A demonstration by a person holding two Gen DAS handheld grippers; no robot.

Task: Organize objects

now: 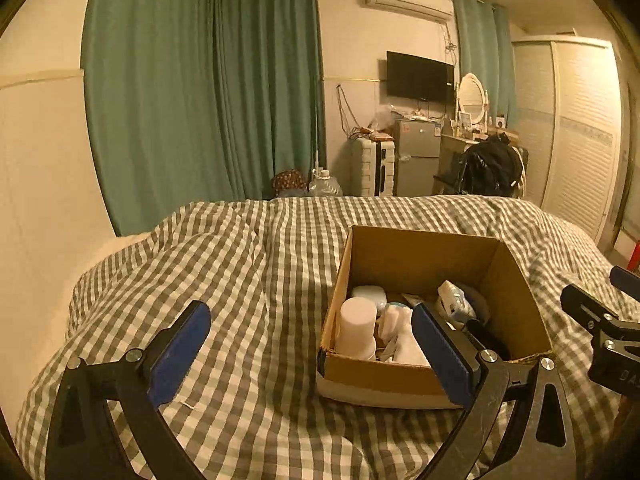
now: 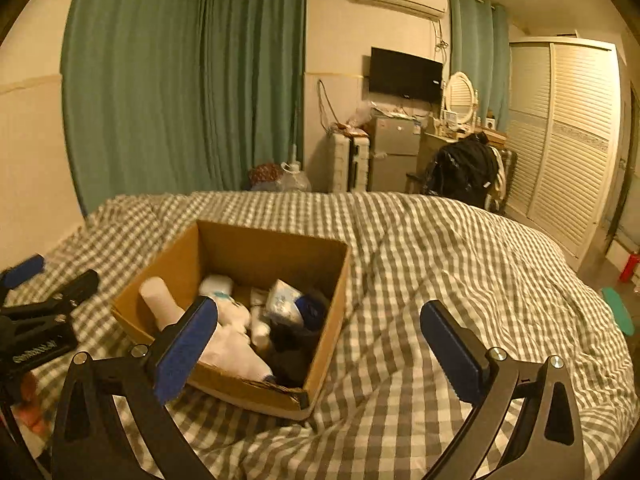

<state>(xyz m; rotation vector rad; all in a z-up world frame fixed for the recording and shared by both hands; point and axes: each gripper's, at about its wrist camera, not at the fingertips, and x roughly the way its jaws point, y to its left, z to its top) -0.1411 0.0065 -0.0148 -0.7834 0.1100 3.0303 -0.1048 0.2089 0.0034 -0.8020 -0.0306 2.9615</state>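
- Left black plastic two-finger gripper (image 1: 310,350): curved arms with triangular cut-outs, silver round screws at the joints, flat blue textured finger pads (image 1: 180,354).
- Right black plastic two-finger gripper (image 2: 318,350): same build; its body carries small white lettering, unreadable.

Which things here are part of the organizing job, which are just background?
Job: cardboard box on the checked duvet, white cylinder and tissue pack inside it; left gripper, right gripper, jaws open.
Background: TV, fridge, curtains, wardrobe.

Grey-and-white checked bed quilt (image 1: 248,280), plain brown cardboard box (image 1: 516,312), teal green curtains (image 1: 200,80), blue-padded black gripper fingers (image 2: 448,344).
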